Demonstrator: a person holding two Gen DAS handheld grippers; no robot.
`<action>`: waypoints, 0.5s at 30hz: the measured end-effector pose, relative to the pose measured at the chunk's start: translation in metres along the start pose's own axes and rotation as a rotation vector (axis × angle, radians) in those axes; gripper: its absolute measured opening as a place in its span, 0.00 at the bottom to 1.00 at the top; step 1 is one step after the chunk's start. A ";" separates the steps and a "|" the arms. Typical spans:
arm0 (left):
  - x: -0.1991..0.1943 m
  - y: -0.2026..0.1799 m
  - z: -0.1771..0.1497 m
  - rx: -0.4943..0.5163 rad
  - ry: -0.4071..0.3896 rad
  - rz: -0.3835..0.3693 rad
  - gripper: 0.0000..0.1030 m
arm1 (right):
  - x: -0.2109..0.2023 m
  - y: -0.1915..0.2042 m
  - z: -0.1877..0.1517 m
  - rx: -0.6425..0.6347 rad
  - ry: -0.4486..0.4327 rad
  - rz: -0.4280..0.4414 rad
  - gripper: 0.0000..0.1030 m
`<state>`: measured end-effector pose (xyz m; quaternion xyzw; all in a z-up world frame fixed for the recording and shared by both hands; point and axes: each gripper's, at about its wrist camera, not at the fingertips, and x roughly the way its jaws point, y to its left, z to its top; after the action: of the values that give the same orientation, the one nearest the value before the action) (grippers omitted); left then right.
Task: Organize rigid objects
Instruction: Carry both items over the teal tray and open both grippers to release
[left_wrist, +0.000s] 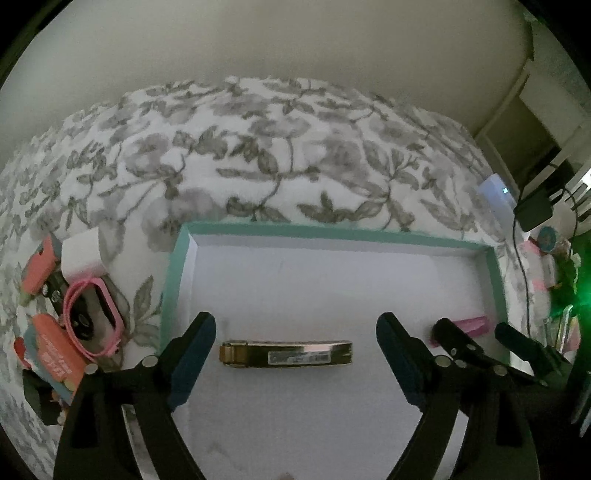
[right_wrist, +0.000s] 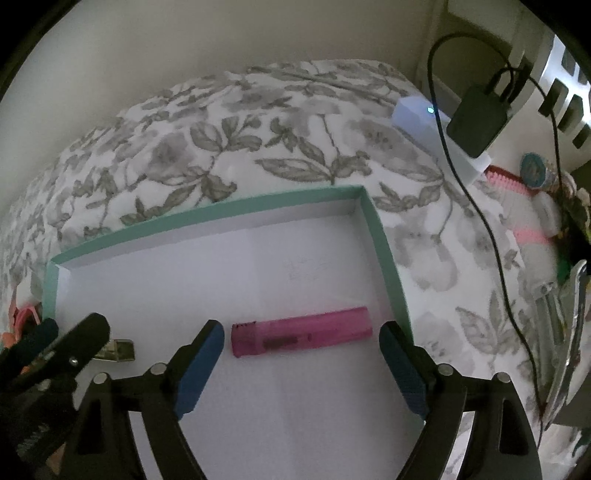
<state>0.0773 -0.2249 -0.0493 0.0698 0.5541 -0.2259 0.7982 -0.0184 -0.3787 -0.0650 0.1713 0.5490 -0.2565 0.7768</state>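
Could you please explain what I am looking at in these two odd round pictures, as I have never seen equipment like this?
No robot here: a person holds a two-finger clamp in each hand, each carrying a wide-angle camera. One picture looks along the left gripper, the other along the right gripper. Both are open and hold nothing. Below them a shallow teal box sits on a floral bedspread. Inside lie a gold clip-like object and a pink lighter. More pink and coral items wait beside the box.

The left gripper (left_wrist: 295, 350) and right gripper (right_wrist: 301, 349) hang side by side, tilted steeply downward, fingers (left_wrist: 194, 354) spread wide, gripping nothing.
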 end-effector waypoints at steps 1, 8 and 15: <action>-0.004 0.000 0.001 0.002 -0.009 -0.002 0.87 | -0.003 0.000 0.001 -0.002 -0.005 -0.001 0.86; -0.031 0.005 0.011 -0.023 -0.077 0.000 0.87 | -0.024 0.004 0.008 -0.029 -0.076 -0.001 1.00; -0.042 0.022 0.013 -0.064 -0.119 0.047 0.95 | -0.028 0.005 0.009 -0.032 -0.086 -0.004 1.00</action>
<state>0.0867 -0.1979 -0.0089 0.0438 0.5109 -0.1930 0.8365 -0.0159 -0.3736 -0.0352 0.1466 0.5196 -0.2565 0.8017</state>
